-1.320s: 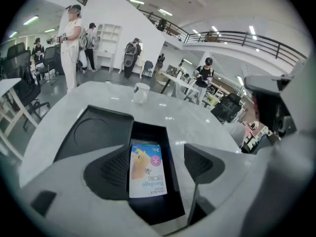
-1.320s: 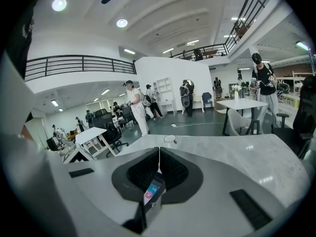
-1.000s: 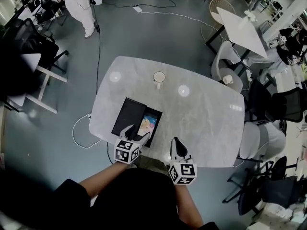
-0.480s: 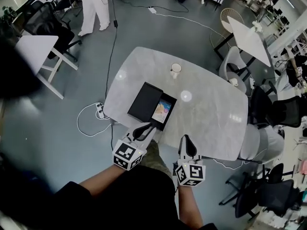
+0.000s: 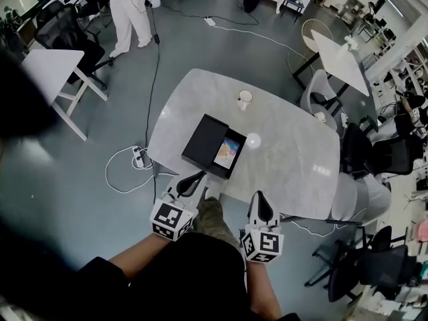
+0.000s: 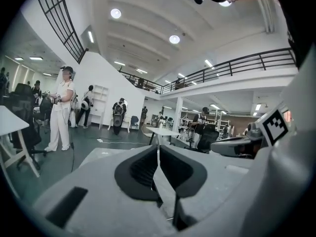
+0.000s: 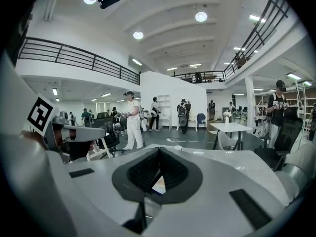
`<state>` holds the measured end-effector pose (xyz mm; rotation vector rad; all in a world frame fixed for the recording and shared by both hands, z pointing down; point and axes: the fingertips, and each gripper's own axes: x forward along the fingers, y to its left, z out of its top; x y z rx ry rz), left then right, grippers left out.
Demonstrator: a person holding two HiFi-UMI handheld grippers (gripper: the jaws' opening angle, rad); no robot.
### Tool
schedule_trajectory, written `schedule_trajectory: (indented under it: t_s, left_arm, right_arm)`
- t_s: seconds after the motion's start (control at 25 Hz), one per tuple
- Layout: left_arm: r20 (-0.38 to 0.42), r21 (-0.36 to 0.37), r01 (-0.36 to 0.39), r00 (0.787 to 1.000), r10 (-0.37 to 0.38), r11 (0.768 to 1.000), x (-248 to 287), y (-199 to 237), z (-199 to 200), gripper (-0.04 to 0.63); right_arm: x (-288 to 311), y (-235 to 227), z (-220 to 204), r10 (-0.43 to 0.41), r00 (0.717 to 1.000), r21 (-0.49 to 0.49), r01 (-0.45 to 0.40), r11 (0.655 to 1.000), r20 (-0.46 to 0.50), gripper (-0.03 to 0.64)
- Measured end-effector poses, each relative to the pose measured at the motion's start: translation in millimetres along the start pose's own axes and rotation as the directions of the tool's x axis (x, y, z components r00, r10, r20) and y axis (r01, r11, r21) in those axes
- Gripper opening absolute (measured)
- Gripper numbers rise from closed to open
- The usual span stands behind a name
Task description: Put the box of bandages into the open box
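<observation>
Apparently the box of bandages already lies inside the open box, so the sound finish is to keep both tools off the near edge. The left hand-held gripper has just been closing its jaws on nothing and is now pinched together; the right hand-held gripper is likewise closed and empty. The open box sits close to the surface's near edge, where a nudge could shift it, while the right side is bare and a mug stands well apart.
</observation>
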<state>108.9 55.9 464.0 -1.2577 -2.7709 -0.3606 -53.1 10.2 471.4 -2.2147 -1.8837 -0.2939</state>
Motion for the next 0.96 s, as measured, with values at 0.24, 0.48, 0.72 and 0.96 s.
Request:
schedule_trajectory:
  t_s: [0.24,0.48,0.72,0.96]
  left_arm:
    - [0.008,-0.02,0.004,1.0,-0.004,1.0,-6,0,-1,0.028]
    - [0.036,-0.019,0.001,0.999,0.0,1.0,-8,0,4,0.028]
    - [0.071,-0.021,-0.027,0.997,0.028,0.999,-13,2,8,0.028]
    - [0.069,-0.025,-0.039,0.997,0.041,0.999,4,-1,5,0.028]
  right_arm:
    - [-12,3,1,-0.025,1.0,-0.002,0.025,1.0,0.004,0.012]
    - [-14,4,1,-0.032,0.999,-0.018,0.032,0.999,0.002,0.012]
    - [-11,10,-6,-0.008,1.0,-0.003,0.008,1.0,-0.005,0.012]
    - [-1,0,-11,0.017,1.0,-0.024,-0.017,1.0,-0.017,0.012]
